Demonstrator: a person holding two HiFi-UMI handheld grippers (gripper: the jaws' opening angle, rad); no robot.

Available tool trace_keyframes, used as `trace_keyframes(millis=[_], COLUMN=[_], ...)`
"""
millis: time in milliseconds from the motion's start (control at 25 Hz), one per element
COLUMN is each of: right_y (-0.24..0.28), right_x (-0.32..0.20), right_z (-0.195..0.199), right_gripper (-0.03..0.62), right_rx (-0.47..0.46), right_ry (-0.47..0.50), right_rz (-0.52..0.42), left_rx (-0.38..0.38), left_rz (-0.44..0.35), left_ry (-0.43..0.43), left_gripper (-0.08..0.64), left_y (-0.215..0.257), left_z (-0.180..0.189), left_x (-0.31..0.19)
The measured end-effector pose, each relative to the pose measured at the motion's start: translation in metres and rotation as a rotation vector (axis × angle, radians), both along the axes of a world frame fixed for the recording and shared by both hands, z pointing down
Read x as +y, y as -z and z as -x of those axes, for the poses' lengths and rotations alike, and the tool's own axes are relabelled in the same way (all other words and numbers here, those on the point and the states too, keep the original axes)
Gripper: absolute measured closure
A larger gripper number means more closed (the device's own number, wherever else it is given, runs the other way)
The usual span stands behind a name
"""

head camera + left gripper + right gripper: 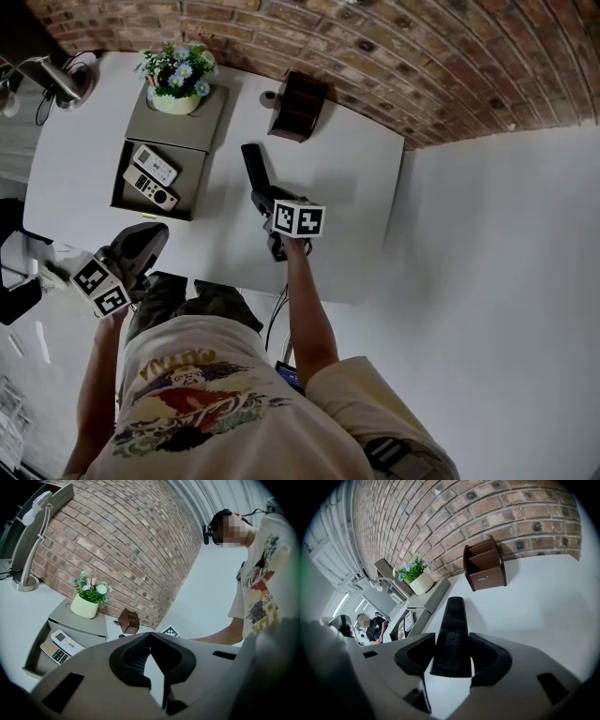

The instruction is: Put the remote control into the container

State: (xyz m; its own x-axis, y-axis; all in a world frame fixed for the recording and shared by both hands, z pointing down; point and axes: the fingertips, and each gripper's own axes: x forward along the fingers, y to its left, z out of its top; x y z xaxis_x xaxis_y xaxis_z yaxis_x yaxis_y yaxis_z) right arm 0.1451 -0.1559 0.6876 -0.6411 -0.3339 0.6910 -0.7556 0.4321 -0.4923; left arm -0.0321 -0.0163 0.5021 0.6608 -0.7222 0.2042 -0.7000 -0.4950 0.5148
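Right gripper (452,641) fingers clamped on the black remote control (451,616), container (150,213) to its left on the desk (534,602); left gripper (150,637) fingers together, empty

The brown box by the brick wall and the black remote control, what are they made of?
The brown desk organiser looks like wood with a smooth, slightly shiny dark finish. It has flat boards joined at square corners and a faint sheen on the front. It could also be wood-look board. The black remote control looks like matte plastic, one moulded shape in dull, even black with soft highlights.
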Motion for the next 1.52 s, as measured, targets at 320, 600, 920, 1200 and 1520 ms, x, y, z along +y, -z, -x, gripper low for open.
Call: trace_keyframes(millis=[320, 600, 920, 1200, 1520], right_y=[0.017, 0.029, 0.051, 0.067, 0.081], right_x=[-0.006, 0.0, 0.004, 0.009, 0.014], right_z=[0.011, 0.028, 0.056, 0.078, 0.106], right_gripper=[0.36, 0.364, 0.364, 0.364, 0.364], right_rx=[-0.021, -0.127, -0.222, -0.237, -0.243], right_ry=[0.002, -0.057, -0.083, -0.072, -0.063], right_rz=[-0.023, 0.041, 0.047, 0.034, 0.017], left_rx=[0.022, 0.047, 0.058, 0.067, 0.076], left_rz=[-0.013, -0.023, -0.036, -0.036, -0.047], left_ry=[-0.001, -0.017, -0.029, -0.042, -0.061], left_gripper=[0.554, 0.554, 0.554, 0.554, 0.554], left_y=[0.001, 0.004, 0.007, 0.007, 0.009], left_z=[0.006, 0.011, 0.027, 0.045, 0.07], left_x=[-0.005, -0.011, -0.016, -0.016, -0.017])
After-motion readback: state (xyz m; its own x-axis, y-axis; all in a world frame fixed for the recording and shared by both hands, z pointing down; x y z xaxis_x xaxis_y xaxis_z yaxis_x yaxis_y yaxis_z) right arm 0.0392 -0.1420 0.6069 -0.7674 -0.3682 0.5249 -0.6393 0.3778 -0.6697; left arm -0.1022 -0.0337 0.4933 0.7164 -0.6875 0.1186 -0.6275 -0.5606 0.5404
